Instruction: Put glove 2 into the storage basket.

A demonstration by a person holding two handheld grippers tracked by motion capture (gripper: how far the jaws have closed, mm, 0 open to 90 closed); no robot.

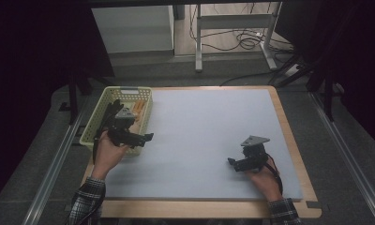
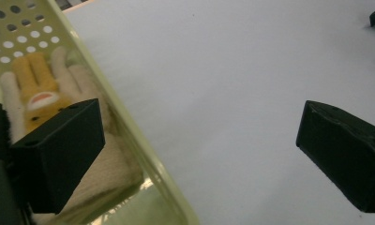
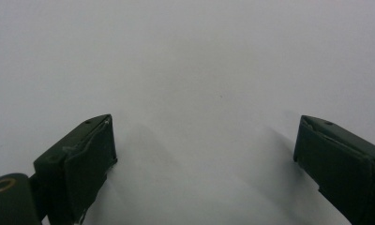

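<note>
A pale yellow-green perforated basket (image 1: 95, 123) stands at the mat's left edge. Inside it lies an orange and cream soft toy (image 1: 138, 108); the left gripper view shows the toy (image 2: 40, 89) resting on beige cloth (image 2: 106, 168) behind the basket's rim (image 2: 129, 140). My left gripper (image 1: 138, 137) hovers over the basket's near right corner. It (image 2: 199, 154) is open wide, one jaw above the toy and cloth, the other above the mat, and holds nothing. My right gripper (image 1: 237, 164) sits low over the mat's right side. It (image 3: 204, 159) is open and empty.
A light blue-white mat (image 1: 213, 122) covers most of the wooden table (image 1: 288, 126). Black items (image 1: 106, 115) lie in the basket's left part. Beyond the far edge are table legs and cables (image 1: 242, 40) on the floor. A metal rail (image 1: 54, 164) runs along the left.
</note>
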